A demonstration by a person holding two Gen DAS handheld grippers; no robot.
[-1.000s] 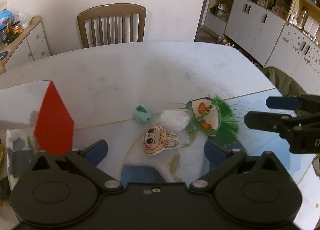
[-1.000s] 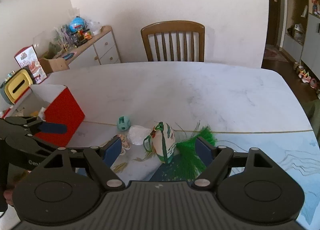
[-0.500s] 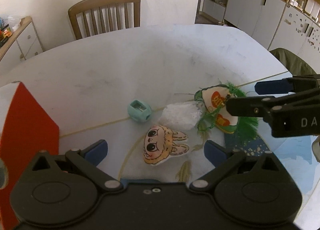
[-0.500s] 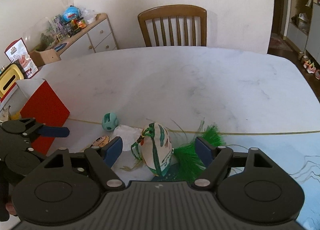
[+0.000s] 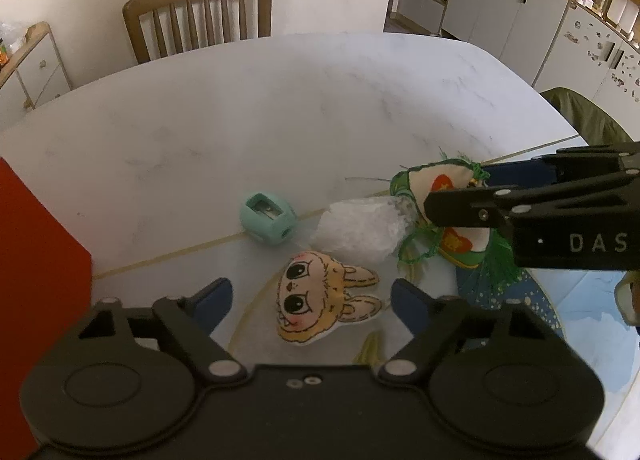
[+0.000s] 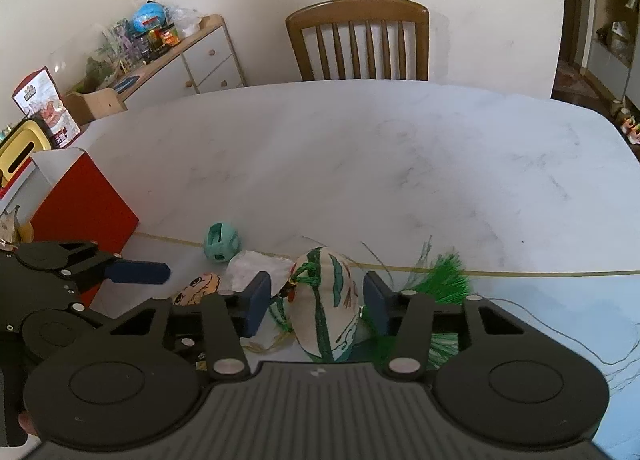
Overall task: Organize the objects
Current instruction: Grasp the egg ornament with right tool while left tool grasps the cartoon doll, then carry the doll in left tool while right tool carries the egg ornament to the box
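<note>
Green-tasselled pouch [image 6: 326, 312] lies on the worktop [image 6: 360, 164] between the right gripper's [image 6: 316, 302] part-open jaws. Squeeze its fat middle, not the strings. Left gripper [image 5: 308, 300] waits wide, empty.

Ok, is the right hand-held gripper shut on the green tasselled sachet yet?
Not yet. The right hand-held gripper is open; its blue pads straddle the sachet with gaps visible on both sides.
</note>
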